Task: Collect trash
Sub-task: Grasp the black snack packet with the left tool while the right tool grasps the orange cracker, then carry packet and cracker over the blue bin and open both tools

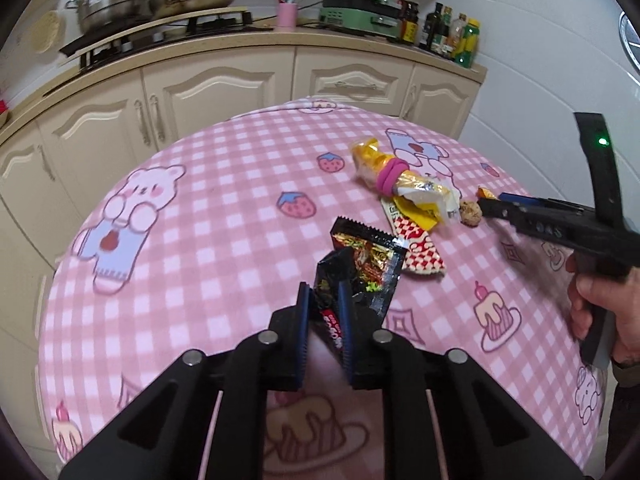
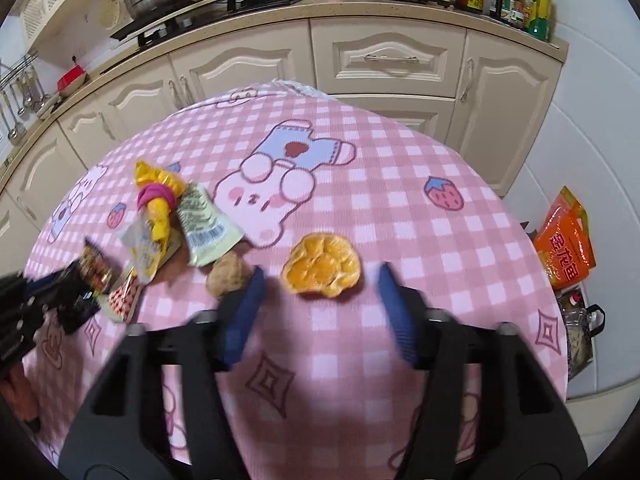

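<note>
Left gripper (image 1: 325, 298) clamps a black wrapper (image 1: 360, 268); right gripper (image 2: 320, 280), blurred, seemingly spread wide around orange peel (image 2: 321, 270).

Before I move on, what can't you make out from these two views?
- Black snack wrapper: the left tool is shut on it; its lower end is hidden between the fingers in the left wrist view.
- Orange peel: out of frame in the left view, so only one angle.
- Right tool: open but motion-blurred; height above the tablecloth unclear.
- Trash bin: in neither view.
</note>
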A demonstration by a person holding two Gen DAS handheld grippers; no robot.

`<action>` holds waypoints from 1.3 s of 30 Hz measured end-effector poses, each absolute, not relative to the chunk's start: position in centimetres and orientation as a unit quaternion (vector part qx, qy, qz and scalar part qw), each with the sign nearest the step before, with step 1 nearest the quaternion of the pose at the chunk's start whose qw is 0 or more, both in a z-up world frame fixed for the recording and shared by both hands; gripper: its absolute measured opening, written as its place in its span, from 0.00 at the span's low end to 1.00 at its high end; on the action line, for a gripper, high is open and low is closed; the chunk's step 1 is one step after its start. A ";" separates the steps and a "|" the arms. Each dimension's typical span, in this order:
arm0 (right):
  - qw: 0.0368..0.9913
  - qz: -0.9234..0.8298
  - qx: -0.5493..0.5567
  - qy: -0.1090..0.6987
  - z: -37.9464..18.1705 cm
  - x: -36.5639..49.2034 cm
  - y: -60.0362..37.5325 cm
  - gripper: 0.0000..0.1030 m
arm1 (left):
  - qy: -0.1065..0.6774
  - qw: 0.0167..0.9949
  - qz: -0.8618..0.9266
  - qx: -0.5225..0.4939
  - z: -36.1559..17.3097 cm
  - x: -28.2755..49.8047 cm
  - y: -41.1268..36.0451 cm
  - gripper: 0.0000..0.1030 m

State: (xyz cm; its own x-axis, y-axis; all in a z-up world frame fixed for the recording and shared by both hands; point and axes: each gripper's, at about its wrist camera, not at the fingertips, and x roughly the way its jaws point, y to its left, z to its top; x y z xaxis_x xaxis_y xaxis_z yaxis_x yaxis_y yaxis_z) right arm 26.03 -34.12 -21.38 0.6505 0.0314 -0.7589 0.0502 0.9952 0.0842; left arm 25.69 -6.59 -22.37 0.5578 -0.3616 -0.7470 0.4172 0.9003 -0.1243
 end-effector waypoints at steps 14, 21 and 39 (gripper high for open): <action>0.917 0.043 0.111 0.382 -18.4 20.0 -35.2 0.35 | 0.393 0.891 -0.227 0.012 -20.1 22.7 -7.0 0.10; 0.924 0.047 0.123 0.359 -16.5 17.4 -36.4 0.35 | 0.381 0.891 -0.246 0.002 -18.6 21.0 -8.0 0.10; 0.940 -0.064 0.180 0.284 -12.4 6.3 -48.2 0.35 | 0.326 0.853 -0.406 0.042 -12.9 17.3 -24.0 0.10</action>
State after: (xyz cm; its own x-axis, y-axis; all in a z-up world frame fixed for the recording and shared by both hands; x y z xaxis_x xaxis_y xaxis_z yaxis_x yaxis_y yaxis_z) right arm 6.33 -48.23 -12.40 0.8310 -0.0186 -0.5560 0.2225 0.9272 0.3015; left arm 17.29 -23.97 -12.87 0.4577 -0.6645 -0.5907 0.7196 0.6671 -0.1929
